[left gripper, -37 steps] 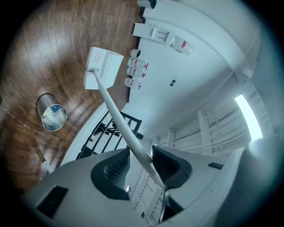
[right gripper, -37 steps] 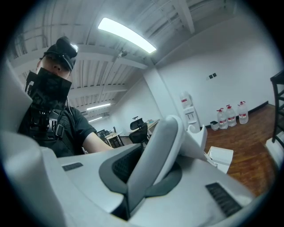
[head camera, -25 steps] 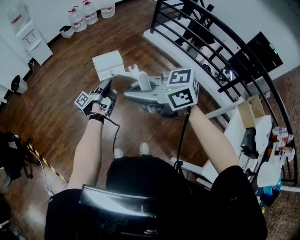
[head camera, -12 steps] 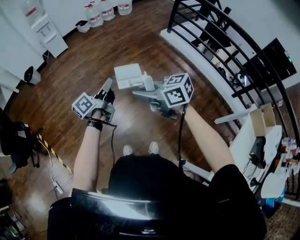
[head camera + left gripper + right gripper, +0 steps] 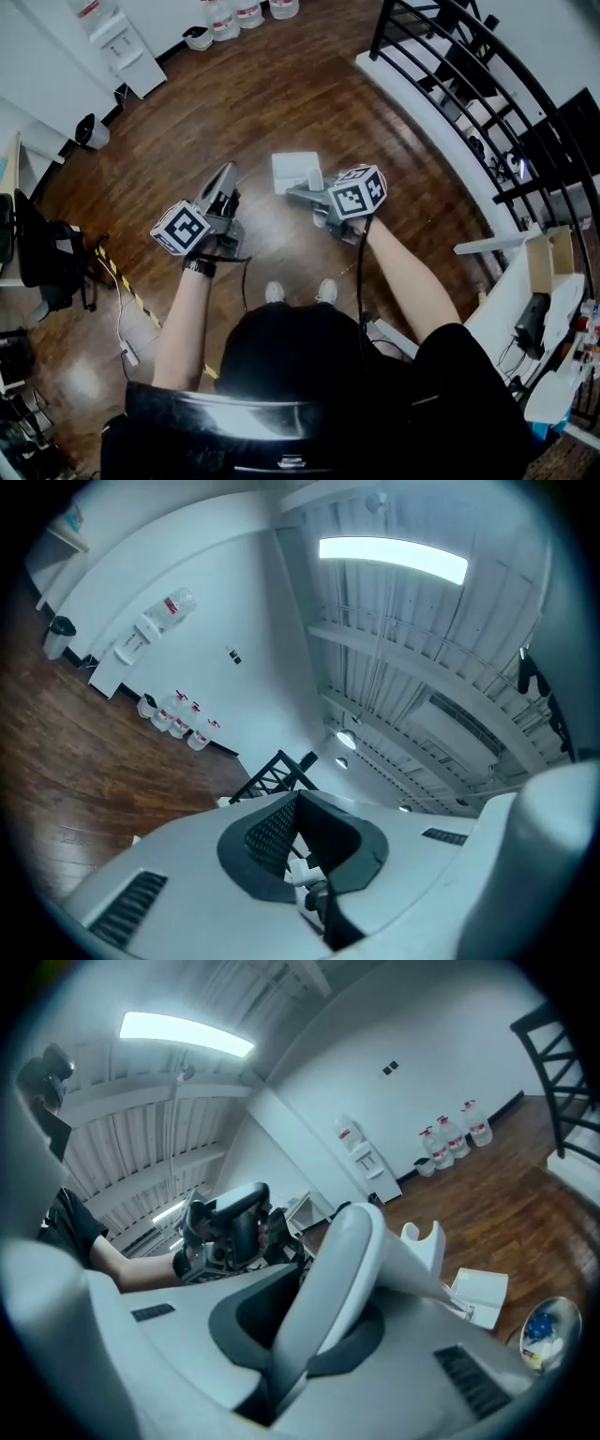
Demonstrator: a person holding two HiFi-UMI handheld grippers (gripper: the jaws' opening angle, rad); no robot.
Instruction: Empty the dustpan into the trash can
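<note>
The person is drawing the dustpan (image 5: 293,172) in from farther out in front and lowering it, so that over the last second it is hanging closer above the wooden floor (image 5: 281,94) just ahead of the feet. The right tongs (image 5: 309,190) are staying clamped on its white handle (image 5: 328,1279), while the left tongs (image 5: 226,180) are riding alongside with jaws partly apart and nothing between them. A round bin (image 5: 546,1335) holding blue and white scraps is showing just past the pan, so tipping is probably coming next.
</note>
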